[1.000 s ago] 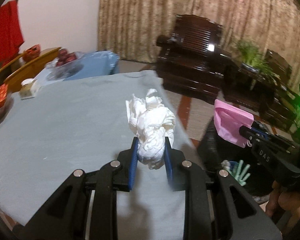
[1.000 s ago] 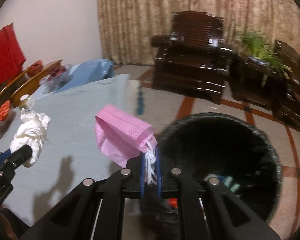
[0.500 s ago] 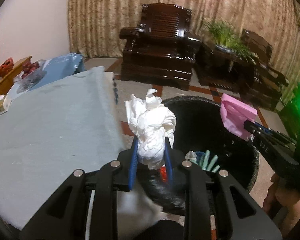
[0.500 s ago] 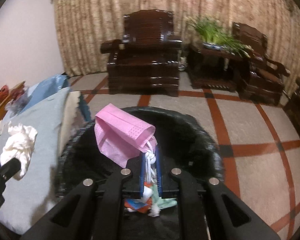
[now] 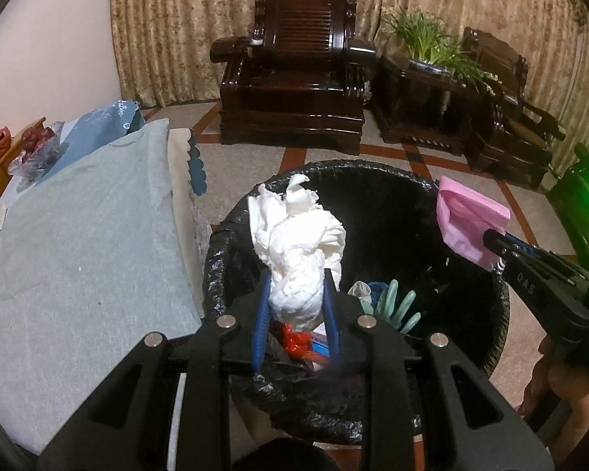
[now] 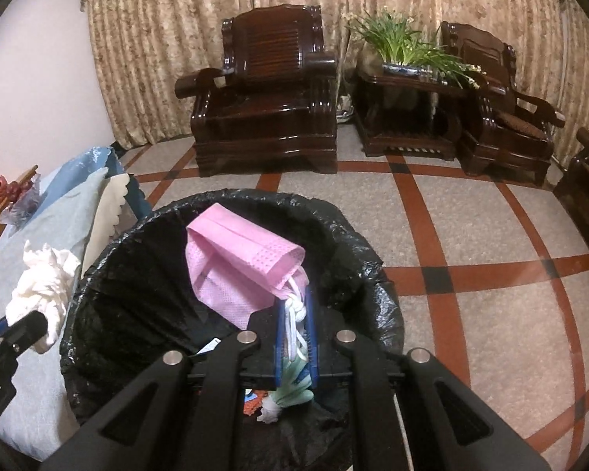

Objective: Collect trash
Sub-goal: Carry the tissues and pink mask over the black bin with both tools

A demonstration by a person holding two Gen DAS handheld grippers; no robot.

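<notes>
My left gripper (image 5: 294,286) is shut on a crumpled white tissue wad (image 5: 300,247) and holds it over the near left part of a trash bin lined with a black bag (image 5: 373,180). My right gripper (image 6: 294,314) is shut on the white ear loops of a pink face mask (image 6: 239,267), held over the same bin (image 6: 341,231). The mask also shows in the left wrist view (image 5: 469,219), and the tissue in the right wrist view (image 6: 45,286). Several pieces of trash, among them a mint green glove (image 5: 396,306), lie in the bin.
A table under a grey cloth (image 5: 70,259) stands left of the bin, with bagged fruit (image 5: 35,149) at its far end. Dark wooden armchairs (image 6: 267,102) and a side table with a plant (image 6: 408,62) stand at the curtain beyond a tiled floor.
Both grippers have swung right from over the grey table to over the bin. Each keeps its hold, the left on the tissue and the right on the mask.
</notes>
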